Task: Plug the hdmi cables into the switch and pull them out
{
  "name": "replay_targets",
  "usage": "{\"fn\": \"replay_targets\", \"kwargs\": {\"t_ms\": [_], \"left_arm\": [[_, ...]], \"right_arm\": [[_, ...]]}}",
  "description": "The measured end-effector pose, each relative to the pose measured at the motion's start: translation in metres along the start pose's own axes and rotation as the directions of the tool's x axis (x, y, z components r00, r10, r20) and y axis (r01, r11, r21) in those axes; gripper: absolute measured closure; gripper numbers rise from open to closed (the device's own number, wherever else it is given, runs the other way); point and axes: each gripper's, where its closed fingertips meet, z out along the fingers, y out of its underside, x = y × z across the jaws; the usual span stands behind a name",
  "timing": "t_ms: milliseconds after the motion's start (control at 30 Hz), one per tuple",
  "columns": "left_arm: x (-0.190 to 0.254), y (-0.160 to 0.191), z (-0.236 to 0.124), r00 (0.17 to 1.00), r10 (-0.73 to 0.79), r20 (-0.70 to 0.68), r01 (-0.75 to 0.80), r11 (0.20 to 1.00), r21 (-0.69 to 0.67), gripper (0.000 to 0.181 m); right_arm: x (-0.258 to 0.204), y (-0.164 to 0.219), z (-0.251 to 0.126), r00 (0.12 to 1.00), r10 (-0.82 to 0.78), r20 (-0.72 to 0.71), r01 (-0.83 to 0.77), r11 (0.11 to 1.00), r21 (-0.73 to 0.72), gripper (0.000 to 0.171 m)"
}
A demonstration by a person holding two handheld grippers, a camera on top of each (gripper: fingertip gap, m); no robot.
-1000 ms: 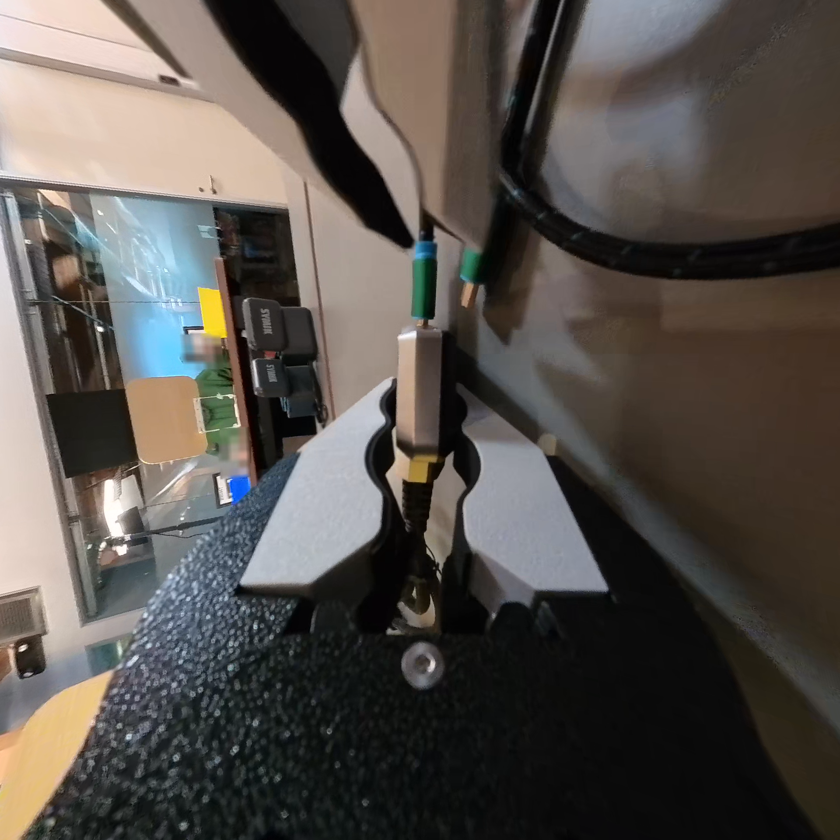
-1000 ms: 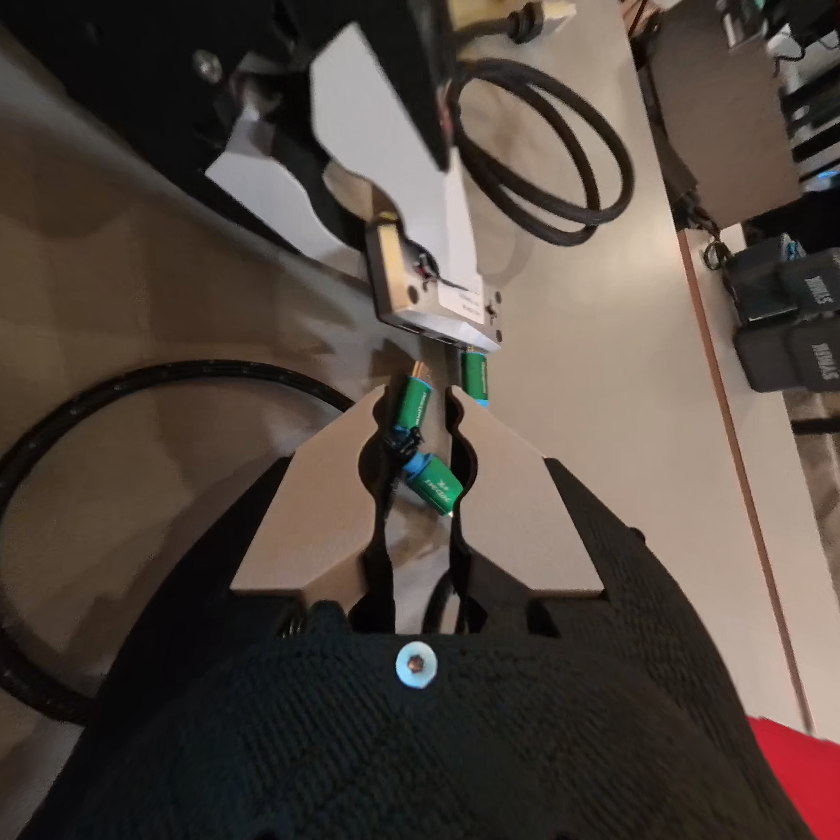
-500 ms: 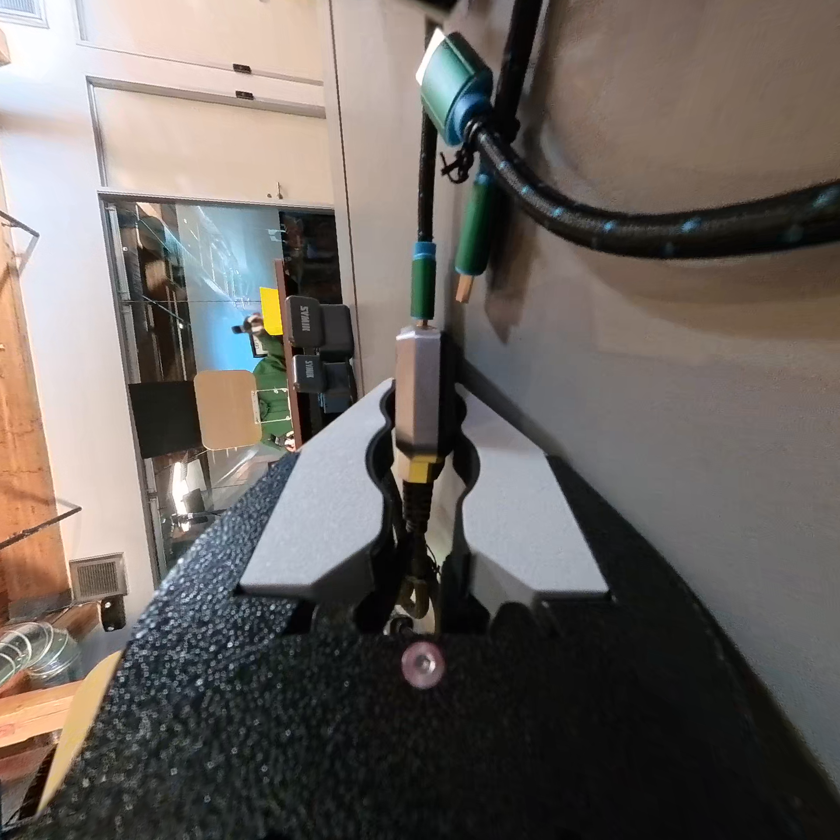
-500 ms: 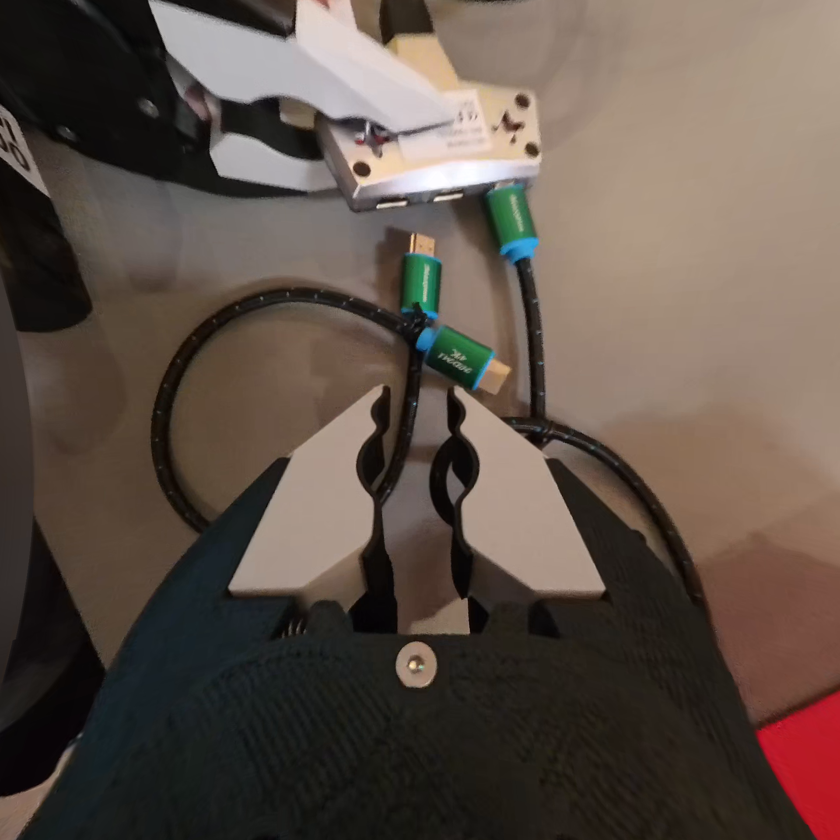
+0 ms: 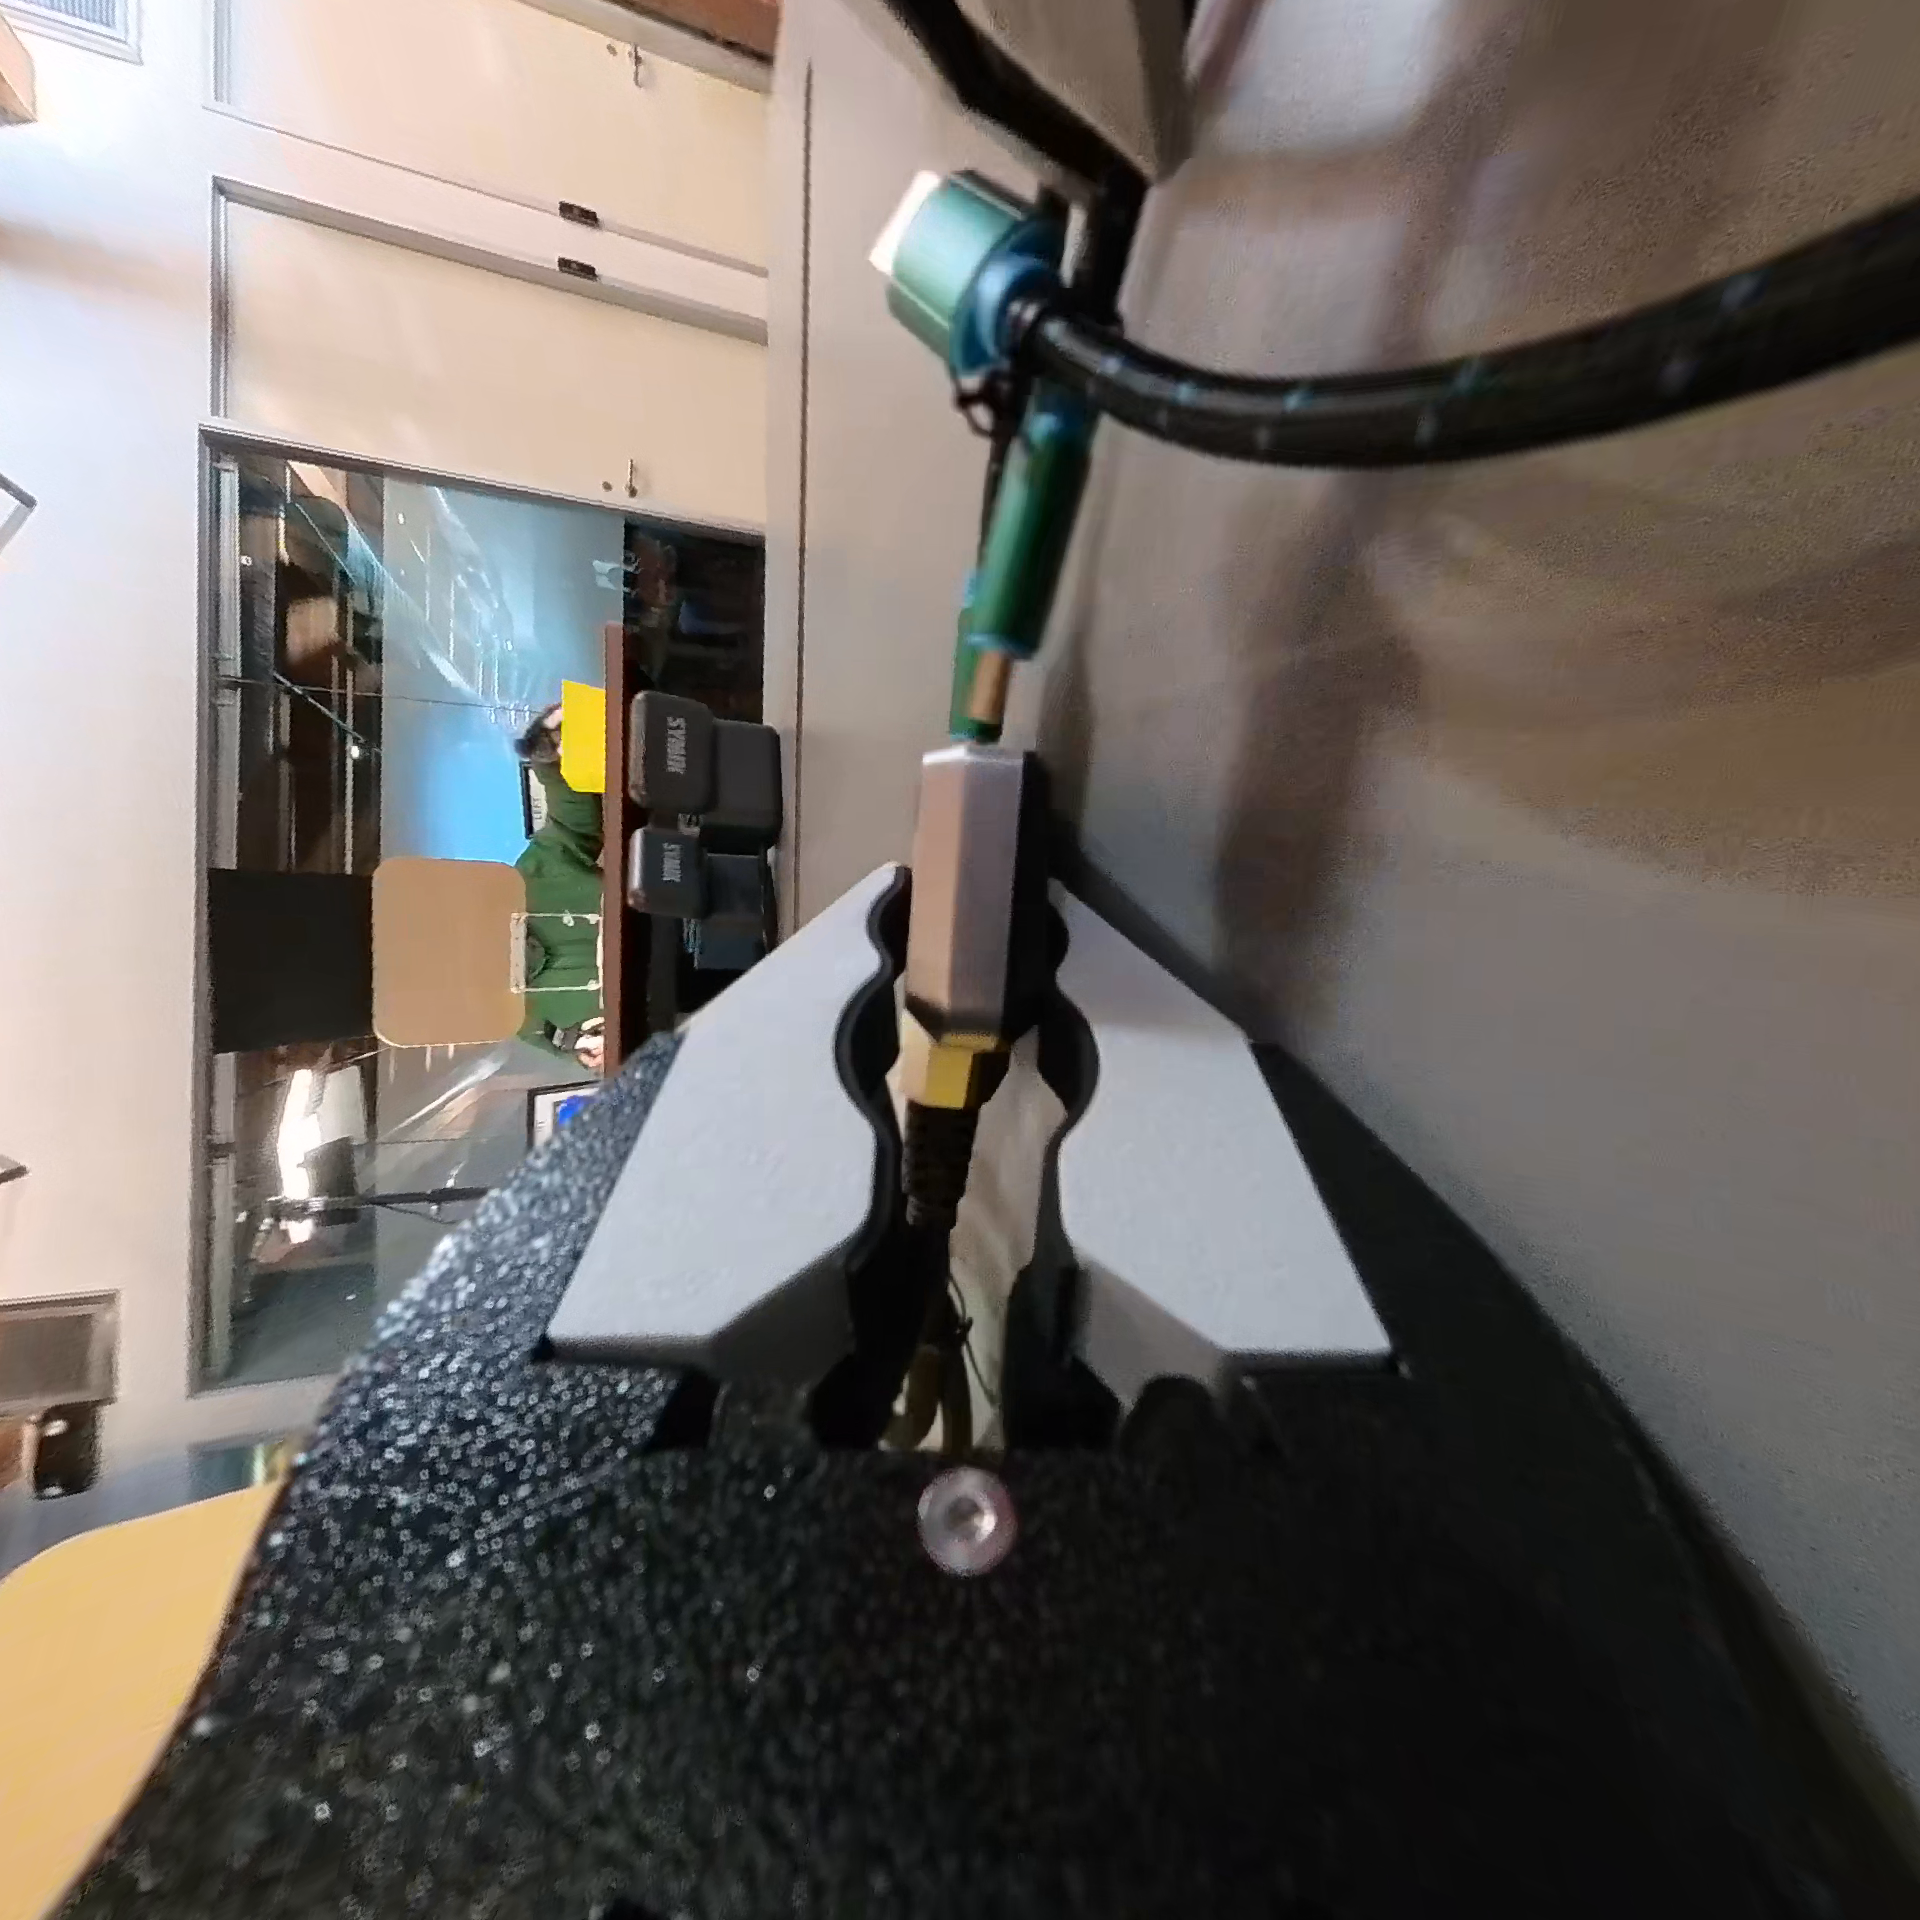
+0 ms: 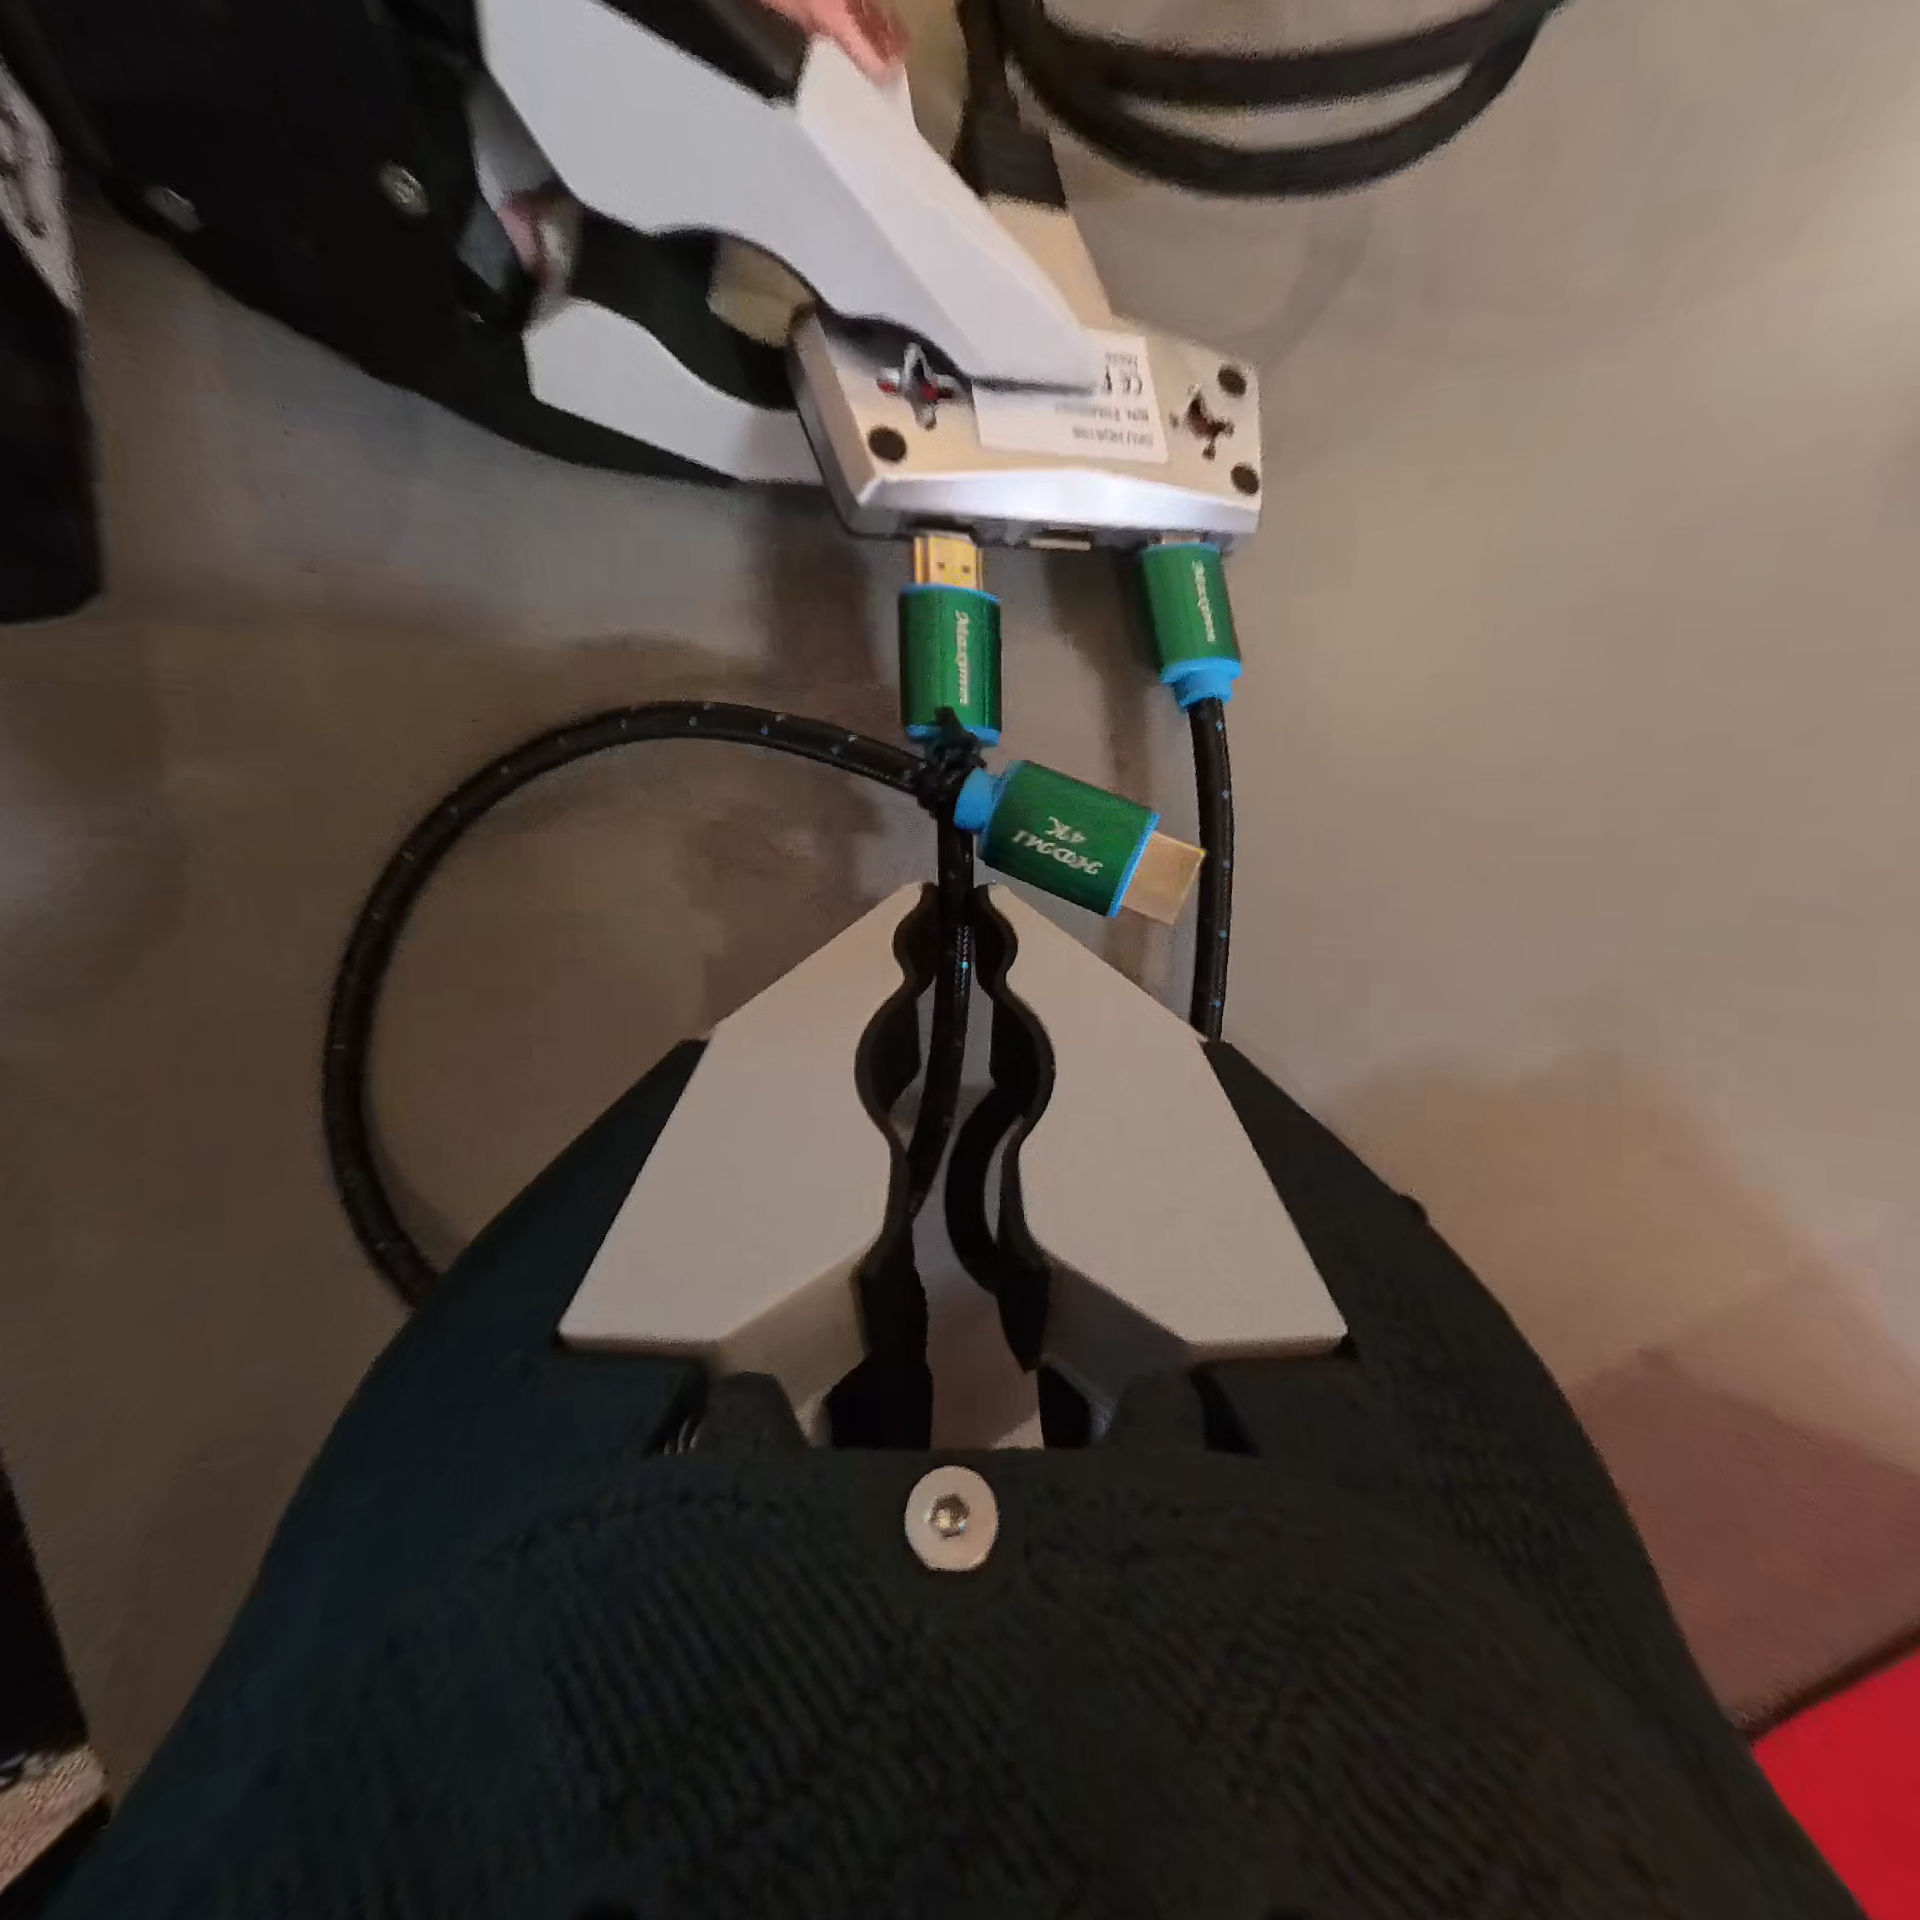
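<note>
on the grey table (image 6: 1558, 727), left tongs (image 5: 971, 925) clamped on switch (image 6: 1039, 457) — right tongs (image 6: 951, 935) pinching black cable (image 6: 951, 1018)

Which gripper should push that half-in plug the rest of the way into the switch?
Right. The right gripper is shut on the cable just behind the half-in plug, in line with the port. The left gripper is shut on the switch, bracing it.

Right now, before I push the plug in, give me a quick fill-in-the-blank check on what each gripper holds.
The left gripper has its jaws shut on the silver ____.
The right gripper has its jaws pinched on a black ____.
The plug just ahead of it has a ____ body.
Missing words: switch; cable; green.
</note>
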Motion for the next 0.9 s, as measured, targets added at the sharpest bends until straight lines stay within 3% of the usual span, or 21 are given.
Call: {"fn": "replay_targets", "kwargs": {"t_ms": [200, 333, 633, 900], "left_arm": [[-0.003, -0.002, 0.0, 0.998, -0.061, -0.018, 0.062, 0.996, 0.069, 0.161], [-0.002, -0.007, -0.001, 1.0, -0.024, -0.015, 0.025, 0.994, 0.103, 0.161], [-0.001, -0.016, -0.005, 0.994, 0.101, 0.037, -0.105, 0.985, 0.137, 0.162], [0.002, -0.017, -0.004, 0.998, 0.069, 0.002, -0.068, 0.988, 0.137, 0.162]], "right_arm": [[-0.001, -0.009, -0.013, 1.0, -0.005, 0.017, 0.004, 0.999, 0.054, 0.167], [-0.003, -0.004, -0.008, 1.0, -0.002, 0.016, 0.001, 1.0, 0.013, 0.167], [-0.012, 0.005, -0.002, 0.98, 0.118, 0.16, -0.12, 0.993, 0.003, 0.167], [-0.008, 0.006, -0.002, 0.997, 0.044, 0.071, -0.041, 0.999, -0.031, 0.167]]}}
